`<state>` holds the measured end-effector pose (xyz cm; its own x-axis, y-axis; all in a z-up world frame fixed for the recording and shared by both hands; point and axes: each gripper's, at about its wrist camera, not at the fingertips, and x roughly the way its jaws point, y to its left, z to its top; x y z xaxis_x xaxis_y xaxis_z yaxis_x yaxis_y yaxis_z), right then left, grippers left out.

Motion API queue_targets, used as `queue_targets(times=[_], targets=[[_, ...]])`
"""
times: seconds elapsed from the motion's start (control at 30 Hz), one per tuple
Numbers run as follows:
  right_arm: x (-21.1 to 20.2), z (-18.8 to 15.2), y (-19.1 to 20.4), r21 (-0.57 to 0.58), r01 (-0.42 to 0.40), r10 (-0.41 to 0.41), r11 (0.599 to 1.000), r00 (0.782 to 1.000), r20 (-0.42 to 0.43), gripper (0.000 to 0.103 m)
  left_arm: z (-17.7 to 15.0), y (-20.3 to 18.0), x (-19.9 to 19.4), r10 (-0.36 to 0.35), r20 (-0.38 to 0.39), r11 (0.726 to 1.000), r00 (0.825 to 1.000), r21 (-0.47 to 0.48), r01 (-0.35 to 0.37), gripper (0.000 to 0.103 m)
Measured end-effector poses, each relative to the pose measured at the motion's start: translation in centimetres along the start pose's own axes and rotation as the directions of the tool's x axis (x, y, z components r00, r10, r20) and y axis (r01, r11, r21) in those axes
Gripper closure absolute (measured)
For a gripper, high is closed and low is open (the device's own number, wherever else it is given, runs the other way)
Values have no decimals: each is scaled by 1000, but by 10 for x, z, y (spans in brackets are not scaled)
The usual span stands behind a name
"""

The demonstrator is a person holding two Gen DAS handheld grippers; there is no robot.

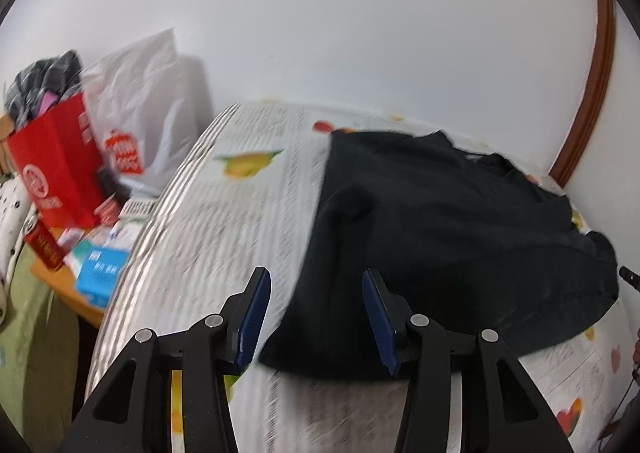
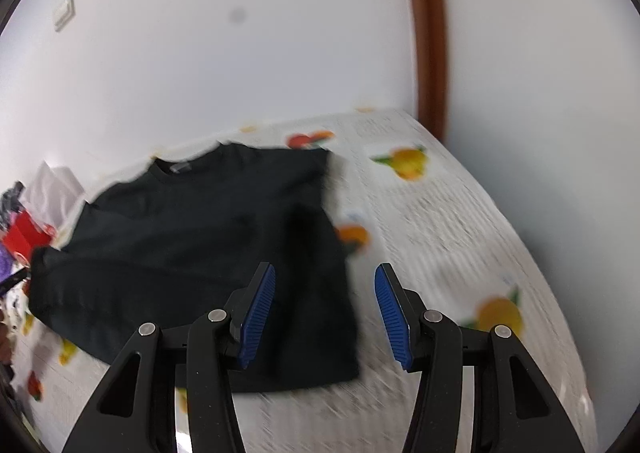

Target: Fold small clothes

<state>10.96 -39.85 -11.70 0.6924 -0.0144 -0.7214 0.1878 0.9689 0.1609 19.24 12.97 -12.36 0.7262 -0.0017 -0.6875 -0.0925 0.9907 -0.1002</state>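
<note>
A small black T-shirt (image 1: pixel 448 237) lies spread on a table covered with a fruit-print cloth (image 1: pixel 224 221). My left gripper (image 1: pixel 316 317) is open over the shirt's near left corner, blue pads apart, the fabric lying flat beneath and not pinched. In the right wrist view the same black T-shirt (image 2: pixel 200 253) shows its neckline toward the wall. My right gripper (image 2: pixel 325 313) is open above the shirt's near right edge, with the hem between and below the pads but untouched. Both views are motion-blurred.
Left of the table stands a red paper bag (image 1: pixel 60 169) stuffed with clothes, a white plastic bag (image 1: pixel 148 109) and small boxes (image 1: pixel 102 273) on a lower surface. A white wall runs behind the table; a brown door frame (image 2: pixel 430 33) rises at the right.
</note>
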Motion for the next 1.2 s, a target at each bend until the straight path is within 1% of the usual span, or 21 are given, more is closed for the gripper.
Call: queue_targets(times=[0.03, 0.1, 0.13, 0.17, 0.23, 0.3, 0.33, 0.37, 0.4, 0.43, 0.47, 0.5, 0.53, 0.57, 0.6, 0.73, 0.87, 1.03, 1.1, 1.2], targets=[[3, -7, -5, 19, -6, 7, 1000, 1000, -25, 52, -5, 4, 2, -5, -9, 1000, 1000, -9, 5, 58], [10, -20, -15, 68, -44, 48, 997, 997, -62, 52, -11, 12, 8, -22, -40, 999, 999, -40, 20, 58], [14, -27, -19, 105, -71, 79, 992, 994, -75, 52, -14, 15, 15, -46, -66, 998, 997, -52, 43, 58], [16, -30, -20, 123, -86, 96, 989, 992, -78, 52, -16, 17, 22, -72, -88, 996, 994, -57, 67, 58], [21, -36, -20, 168, -126, 139, 978, 988, -73, 52, -19, 21, 33, -94, -118, 993, 989, -86, 84, 58], [30, -37, -15, 185, -142, 160, 973, 983, -88, 51, -20, 21, 36, -114, -124, 990, 986, -101, 101, 58], [34, -36, -11, 176, -128, 145, 976, 986, -87, 51, -21, 20, 36, -114, -122, 990, 986, -99, 102, 59], [37, -35, -9, 169, -118, 135, 979, 987, -90, 51, -20, 18, 36, -117, -124, 990, 985, -93, 105, 65], [41, -33, -7, 165, -112, 129, 980, 987, -92, 52, -21, 16, 36, -121, -130, 990, 984, -86, 110, 68], [42, -32, -6, 163, -109, 124, 981, 988, -87, 54, -22, 13, 36, -121, -134, 991, 984, -80, 111, 76], [41, -31, -3, 154, -115, 128, 981, 989, -75, 66, -24, 11, 34, -120, -131, 991, 984, -68, 112, 85], [41, -31, 0, 138, -112, 123, 984, 990, -69, 74, -25, 9, 32, -121, -128, 992, 984, -52, 115, 88], [38, -31, 3, 114, -102, 109, 988, 992, -61, 77, -27, 5, 27, -110, -119, 994, 987, -22, 108, 90], [33, -32, 5, 89, -92, 97, 992, 994, -53, 83, -28, 3, 22, -99, -107, 995, 989, 2, 100, 91], [28, -34, 5, 75, -91, 95, 993, 994, -49, 86, -30, 1, 16, -94, -95, 995, 991, 15, 96, 91], [12, -39, 1, 78, -94, 98, 992, 994, -44, 87, -38, 0, -2, -102, -106, 994, 989, 29, 106, 91], [-7, -51, -3, 56, -89, 91, 994, 995, -42, 87, -54, 0, -22, -98, -109, 994, 989, 37, 102, 91], [-29, -73, -9, 42, -77, 79, 996, 995, -55, 87, -83, -2, -49, -84, -117, 995, 990, 40, 89, 91], [-39, -81, -11, 33, -69, 71, 997, 996, -53, 87, -95, -5, -60, -72, -119, 995, 990, 59, 80, 91], [-49, -91, -10, 15, -47, 48, 999, 997, -59, 86, -104, -9, -67, -59, -116, 994, 991, 88, 69, 90]])
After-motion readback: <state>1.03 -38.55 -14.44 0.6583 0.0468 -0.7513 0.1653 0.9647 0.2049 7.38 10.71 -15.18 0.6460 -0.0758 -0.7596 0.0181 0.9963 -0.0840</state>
